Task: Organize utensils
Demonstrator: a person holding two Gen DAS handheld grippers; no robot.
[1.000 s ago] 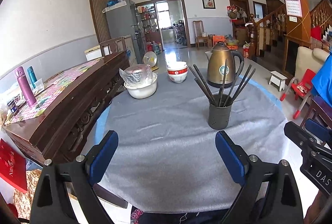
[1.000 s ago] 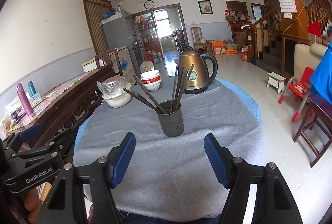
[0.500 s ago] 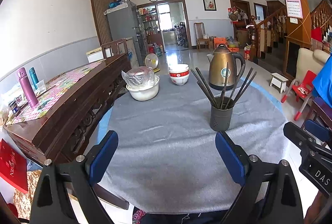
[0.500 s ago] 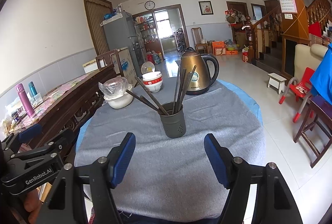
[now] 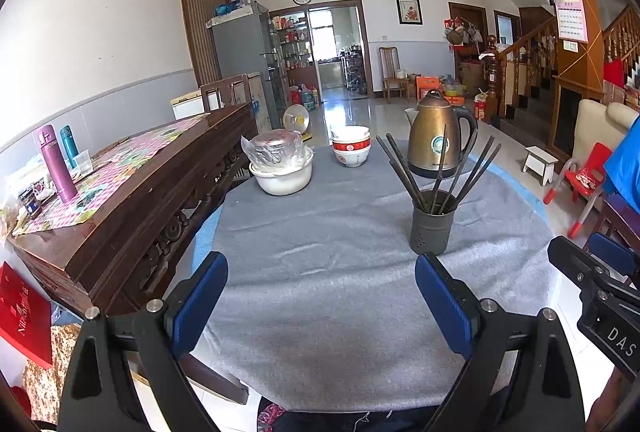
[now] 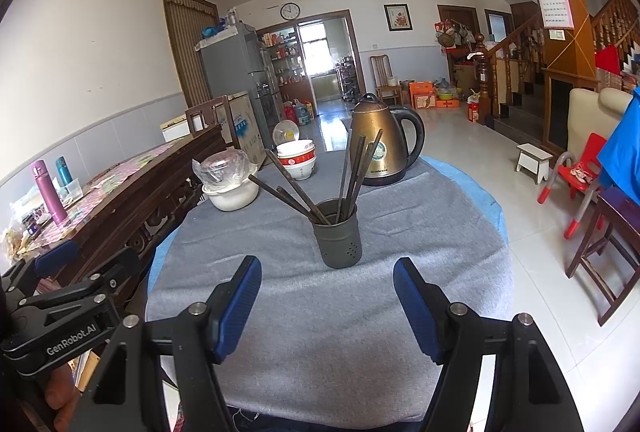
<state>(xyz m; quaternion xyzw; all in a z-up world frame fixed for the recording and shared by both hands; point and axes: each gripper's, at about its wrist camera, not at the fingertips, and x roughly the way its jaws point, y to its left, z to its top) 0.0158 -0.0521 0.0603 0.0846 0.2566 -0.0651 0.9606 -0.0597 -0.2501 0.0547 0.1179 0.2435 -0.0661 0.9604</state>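
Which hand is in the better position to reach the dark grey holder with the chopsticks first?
Probably the right. The dark grey perforated metal holder stands almost straight ahead of the right gripper, between its open jaws. For the left gripper, also open, the holder sits off to its right side.

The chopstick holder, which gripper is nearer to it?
Right. The right gripper sits just short of the holder, facing it; the left gripper hangs off to its left.

The left gripper [image 5: 318, 296] is pointing a little down with its blue fingers [image 5: 202, 302] wide apart, holding nothing. The right gripper [image 6: 327, 302], at its 3 o'clock, is doing the same. A hand [image 6: 60, 398], probably, is gripping the left handle.
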